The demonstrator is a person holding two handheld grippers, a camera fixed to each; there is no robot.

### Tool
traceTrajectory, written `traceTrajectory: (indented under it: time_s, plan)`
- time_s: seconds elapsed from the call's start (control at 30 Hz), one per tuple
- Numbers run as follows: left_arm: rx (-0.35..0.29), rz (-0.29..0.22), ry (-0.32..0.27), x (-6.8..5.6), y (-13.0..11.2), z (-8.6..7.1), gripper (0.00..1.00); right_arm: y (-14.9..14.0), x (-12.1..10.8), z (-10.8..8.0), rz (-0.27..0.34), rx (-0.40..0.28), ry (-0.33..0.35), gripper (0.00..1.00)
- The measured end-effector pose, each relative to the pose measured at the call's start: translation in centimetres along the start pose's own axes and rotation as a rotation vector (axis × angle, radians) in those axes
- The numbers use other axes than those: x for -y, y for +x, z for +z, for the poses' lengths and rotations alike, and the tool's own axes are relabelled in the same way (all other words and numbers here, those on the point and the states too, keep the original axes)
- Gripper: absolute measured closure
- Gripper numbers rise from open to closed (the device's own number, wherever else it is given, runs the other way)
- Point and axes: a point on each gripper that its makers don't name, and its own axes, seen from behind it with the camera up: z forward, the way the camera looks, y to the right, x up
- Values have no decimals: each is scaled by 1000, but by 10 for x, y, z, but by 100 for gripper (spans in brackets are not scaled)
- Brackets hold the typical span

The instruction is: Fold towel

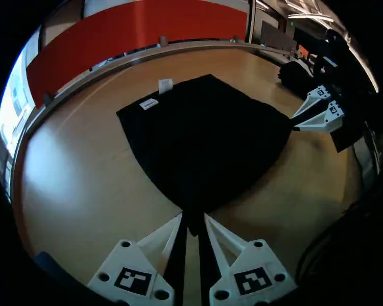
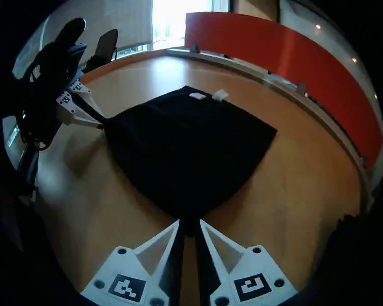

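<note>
Jaws: left gripper (image 1: 193, 218) is closed on the near corner of the black towel (image 1: 207, 137), with cloth pinched between both fingers. The right gripper (image 2: 190, 222) is the same on its own corner, both fingers pressing cloth. In the left gripper view the right gripper also sits at the right, nose on the towel's side corner. So two adjacent corners are held, with one towel edge spanned between the grippers.

The towel lies spread flat on the wooden table (image 1: 74, 173), roughly mid-table. Two white tags (image 1: 149, 104) sit along the far edge, opposite the held one. A red panel (image 1: 140, 30) stands behind the table.

My read: the grasp is done and the fold lift comes next. To do it well:
- Raise both corners together at matched height, so the held edge stays straight with no sag mid-span.
- Hold light tension between the grippers. Too much drags the whole towel over the wood; too little bunches it.
- Carry the held edge over towards the tag edge and land corner on corner.
- Lower onto the cloth before opening, so the layer lays down instead of dropping.
- Risk: each grip looks to be on the corner tip only, so a jerk could pull the cloth out. Go slow and avoid twisting.
</note>
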Motion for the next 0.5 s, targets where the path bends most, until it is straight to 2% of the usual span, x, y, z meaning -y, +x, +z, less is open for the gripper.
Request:
traceTrajectory:
  time_s: [0.27,0.5]
  plan:
    - [-33,-37,6,3,20,-19,87,18,-4,-16,24,-51,-15,87]
    - [-64,-44,24,6,38,-37,87,36,-5,-36,22,-94,-28,87]
